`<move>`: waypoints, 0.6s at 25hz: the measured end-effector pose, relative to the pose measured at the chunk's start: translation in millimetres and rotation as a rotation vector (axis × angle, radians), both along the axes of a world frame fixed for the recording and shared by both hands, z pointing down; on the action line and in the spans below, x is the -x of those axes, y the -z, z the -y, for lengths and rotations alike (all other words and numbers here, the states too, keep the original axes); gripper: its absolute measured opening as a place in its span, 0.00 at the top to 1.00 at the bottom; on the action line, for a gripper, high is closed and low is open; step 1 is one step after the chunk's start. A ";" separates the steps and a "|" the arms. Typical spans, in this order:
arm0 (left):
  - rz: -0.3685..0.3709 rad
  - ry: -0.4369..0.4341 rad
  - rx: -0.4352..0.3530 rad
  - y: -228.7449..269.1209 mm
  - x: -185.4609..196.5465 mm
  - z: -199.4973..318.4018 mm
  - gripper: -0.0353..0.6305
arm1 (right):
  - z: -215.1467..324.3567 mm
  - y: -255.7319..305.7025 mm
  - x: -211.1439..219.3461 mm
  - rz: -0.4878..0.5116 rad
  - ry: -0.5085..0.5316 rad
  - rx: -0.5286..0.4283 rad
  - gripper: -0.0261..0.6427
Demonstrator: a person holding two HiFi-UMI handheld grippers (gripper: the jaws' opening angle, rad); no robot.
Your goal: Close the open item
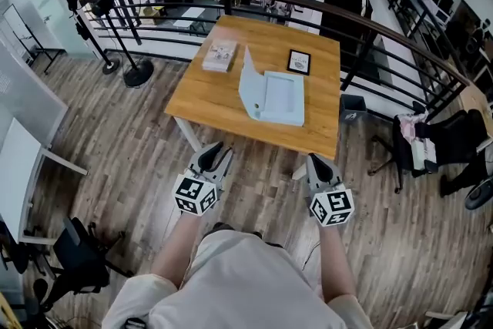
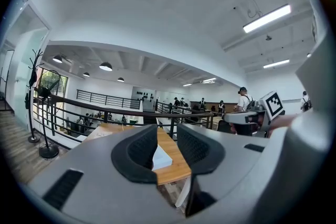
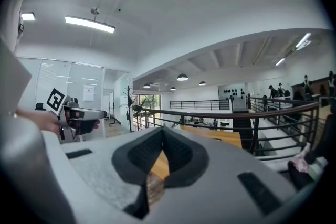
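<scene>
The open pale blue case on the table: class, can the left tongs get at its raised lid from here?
Probably yes, after a step closer. The left tongs hang short of the table, jaws apart and empty, and nothing stands between them and the lid, which rises on that side of the case.

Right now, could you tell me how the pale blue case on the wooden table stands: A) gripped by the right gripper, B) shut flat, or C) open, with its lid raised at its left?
C: the pale blue case lies on the wooden table with its lid tilted up along its left edge.
</scene>
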State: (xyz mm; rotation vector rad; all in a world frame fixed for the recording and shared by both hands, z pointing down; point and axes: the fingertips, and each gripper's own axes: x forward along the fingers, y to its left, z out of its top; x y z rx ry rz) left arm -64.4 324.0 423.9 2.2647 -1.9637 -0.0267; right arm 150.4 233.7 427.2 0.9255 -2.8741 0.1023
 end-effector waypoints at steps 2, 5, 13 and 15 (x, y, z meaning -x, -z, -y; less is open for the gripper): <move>-0.001 0.006 0.000 -0.4 -4.5 -0.3 0.78 | 1.0 -1.6 -3.8 -0.003 0.009 0.002 0.96; -0.007 0.016 0.000 -2.4 -10.7 -2.3 0.78 | 1.4 -4.7 -9.8 -0.008 0.018 0.006 0.96; -0.017 0.039 0.006 -8.6 -10.6 -0.2 0.78 | 8.5 -9.9 -10.2 -0.016 0.029 0.011 0.96; -0.020 0.041 0.007 -9.1 -7.3 5.1 0.78 | 13.6 -10.8 -8.0 -0.017 0.028 0.012 0.96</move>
